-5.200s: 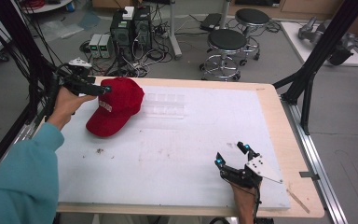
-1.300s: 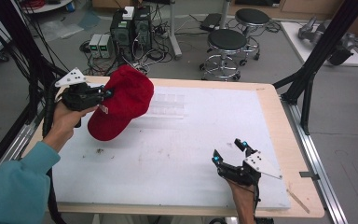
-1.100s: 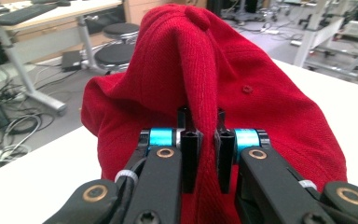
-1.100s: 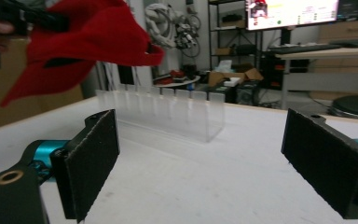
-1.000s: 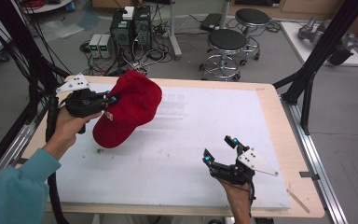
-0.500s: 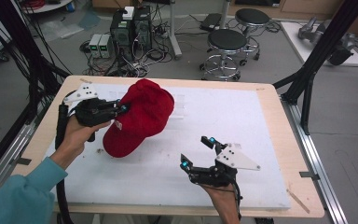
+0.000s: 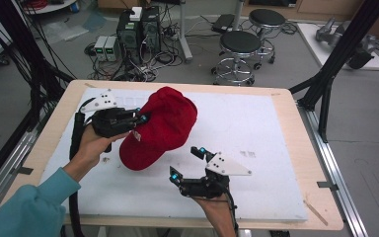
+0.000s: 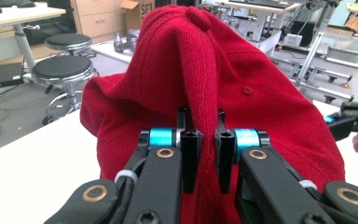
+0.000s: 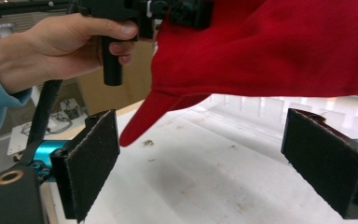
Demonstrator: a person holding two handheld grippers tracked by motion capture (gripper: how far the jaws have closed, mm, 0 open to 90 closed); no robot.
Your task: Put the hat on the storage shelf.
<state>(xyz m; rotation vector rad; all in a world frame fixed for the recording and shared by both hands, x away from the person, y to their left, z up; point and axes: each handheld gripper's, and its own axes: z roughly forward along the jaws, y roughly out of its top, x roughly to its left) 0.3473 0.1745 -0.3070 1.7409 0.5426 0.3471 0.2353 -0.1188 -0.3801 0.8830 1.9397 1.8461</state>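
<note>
Over the white mat (image 7: 276,123) in the high view, the left gripper (image 7: 139,118) holds a red cap (image 7: 163,126) lifted off the table (image 7: 64,106), jaws pinched on the cap's fabric at its left side; a small white tag on the cap near the jaws is too small to read. Nearer the person, the right gripper (image 7: 186,163) hovers just below the cap with its jaws spread wide and nothing between them. Behind the table stand two stools (image 7: 242,47) and some computer boxes (image 7: 138,29) on the floor. Along the left gripper view, the left gripper (image 8: 201,140) has its two jaws nearly shut on a fold of the cap (image 8: 205,70), whose top button sits at the upper edge; a cardboard box (image 8: 137,9) far behind bears cut-off letters that look like "SFI". Through the right gripper view, the right gripper (image 9: 223,163) stands wide open and empty above the mat (image 9: 191,186), the cap (image 9: 279,46) hanging above it with its brim pointing down-left, and the hand (image 9: 60,44) gripping the other handle at upper left
</note>
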